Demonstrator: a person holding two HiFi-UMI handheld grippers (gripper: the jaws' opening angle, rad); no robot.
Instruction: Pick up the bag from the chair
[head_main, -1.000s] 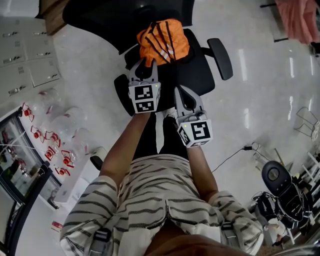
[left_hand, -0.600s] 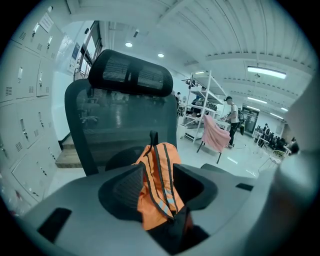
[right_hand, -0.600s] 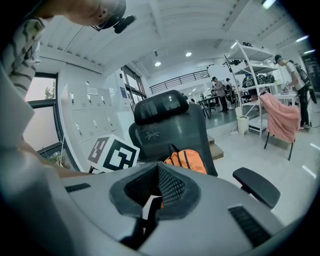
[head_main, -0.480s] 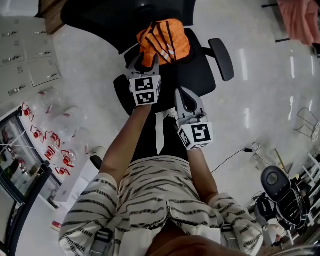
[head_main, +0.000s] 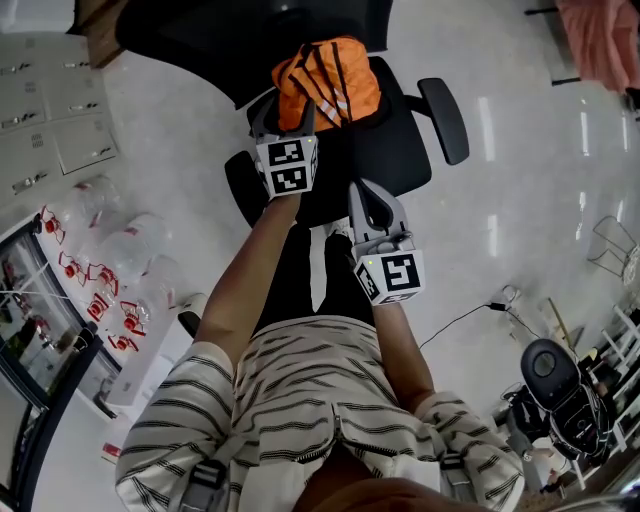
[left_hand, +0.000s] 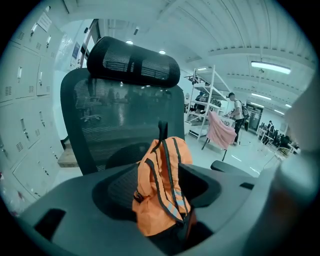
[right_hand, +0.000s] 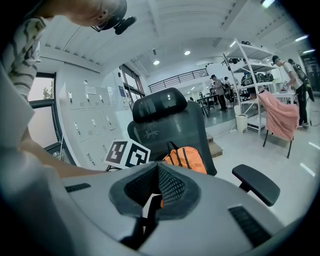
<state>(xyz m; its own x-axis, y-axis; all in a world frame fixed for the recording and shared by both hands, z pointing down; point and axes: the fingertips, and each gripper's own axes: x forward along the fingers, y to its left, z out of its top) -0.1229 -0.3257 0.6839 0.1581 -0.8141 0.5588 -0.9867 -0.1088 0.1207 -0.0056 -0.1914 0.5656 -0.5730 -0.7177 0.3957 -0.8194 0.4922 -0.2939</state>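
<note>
An orange backpack (head_main: 325, 80) with dark straps stands upright on the seat of a black office chair (head_main: 395, 140), leaning on its mesh back. My left gripper (head_main: 285, 118) is open at the bag's near side, a jaw to each side of its lower edge; whether they touch it I cannot tell. In the left gripper view the bag (left_hand: 162, 190) fills the gap between the jaws. My right gripper (head_main: 368, 197) is shut and empty, lower and to the right, over the seat's front edge. From there the bag (right_hand: 185, 160) shows beyond the left gripper's marker cube (right_hand: 127, 154).
The chair's right armrest (head_main: 445, 118) sticks out beside the seat. Grey lockers (head_main: 40, 110) and clear bags with red print (head_main: 90, 270) line the left. A cable (head_main: 460, 315) runs over the floor at right; a pink cloth (head_main: 600, 35) hangs at top right.
My left gripper has moved forward to the bag's near edge. The right gripper has barely shifted.
</note>
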